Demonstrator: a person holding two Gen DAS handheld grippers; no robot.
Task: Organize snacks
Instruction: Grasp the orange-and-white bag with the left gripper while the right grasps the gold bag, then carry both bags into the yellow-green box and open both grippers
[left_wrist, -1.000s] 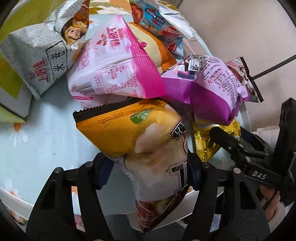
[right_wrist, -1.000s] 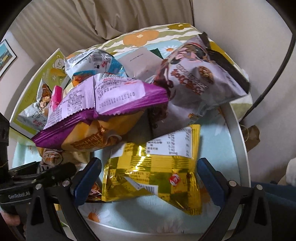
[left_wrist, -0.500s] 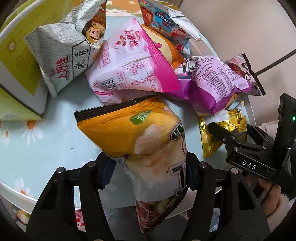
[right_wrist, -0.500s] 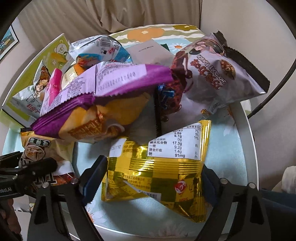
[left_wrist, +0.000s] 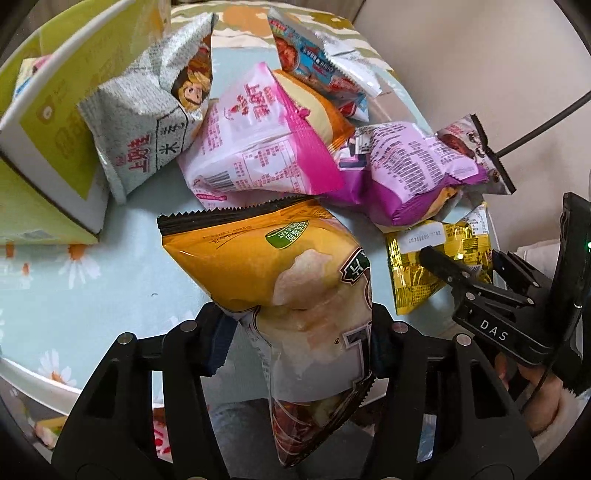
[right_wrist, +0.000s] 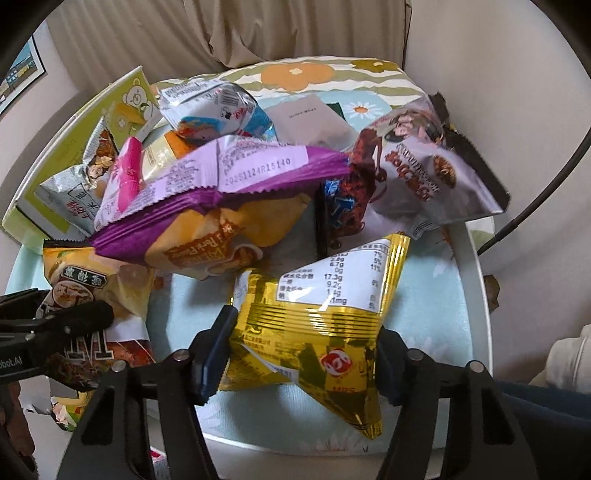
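Right gripper (right_wrist: 301, 354) is now closing its 2 fingers on the gold packet (right_wrist: 314, 314), which was lying loose between them moments ago. Left gripper (left_wrist: 295, 332) keeps clamping the orange chip bag (left_wrist: 280, 266); both snacks are getting carried off the pile ahead.

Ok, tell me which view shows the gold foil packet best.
The right wrist view: the gold foil packet fills the middle of the frame, nutrition label and red logo readable, pinched between the right gripper's jaws. The left wrist view shows only part of it, at the right edge, tucked under the purple bag with the right gripper in front.
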